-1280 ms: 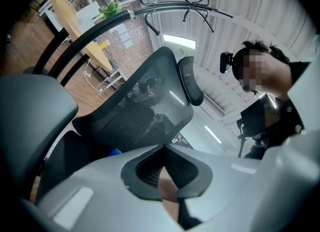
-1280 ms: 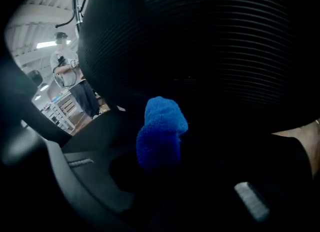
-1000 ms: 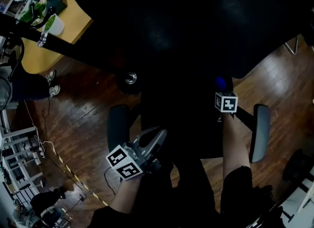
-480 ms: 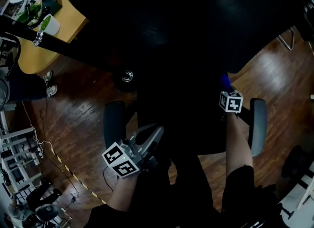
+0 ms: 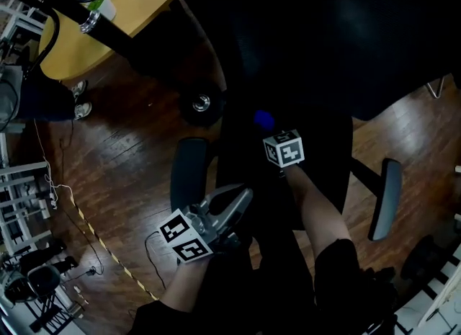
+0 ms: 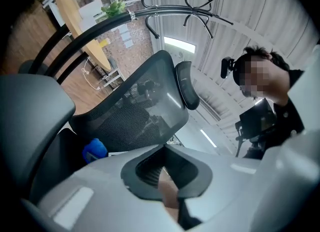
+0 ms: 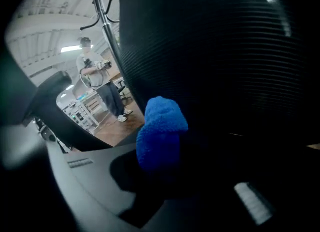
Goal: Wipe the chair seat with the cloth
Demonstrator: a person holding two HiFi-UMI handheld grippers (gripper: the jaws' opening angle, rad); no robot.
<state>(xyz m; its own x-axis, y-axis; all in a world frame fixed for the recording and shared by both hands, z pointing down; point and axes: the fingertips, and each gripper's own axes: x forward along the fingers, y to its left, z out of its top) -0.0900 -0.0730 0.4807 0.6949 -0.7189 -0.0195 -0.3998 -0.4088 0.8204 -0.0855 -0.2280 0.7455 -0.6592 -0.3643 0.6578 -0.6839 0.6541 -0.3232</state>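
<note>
The black office chair's seat (image 5: 324, 150) fills the middle of the head view, very dark. My right gripper (image 5: 268, 128) is shut on a blue fluffy cloth (image 5: 263, 119) and holds it down at the seat's left part, close to the mesh backrest (image 5: 324, 31). In the right gripper view the cloth (image 7: 160, 131) bulges out between the jaws of that gripper (image 7: 165, 171). My left gripper (image 5: 234, 198) hovers at the seat's front left, beside the left armrest (image 5: 189, 171), shut with nothing in it. From the left gripper view the cloth (image 6: 95, 150) shows below the backrest (image 6: 145, 101).
A right armrest (image 5: 385, 197) sticks out over the wooden floor. A round wooden desk (image 5: 122, 16) stands at the upper left, a chair caster (image 5: 201, 103) below it. A person's shoes (image 5: 79, 109) are at far left. Another person (image 7: 97, 76) and a coat stand (image 7: 100, 1) are behind.
My right gripper has slid left across the seat with the cloth, from near the right armrest to the left part. The left gripper has stayed by the left armrest.
</note>
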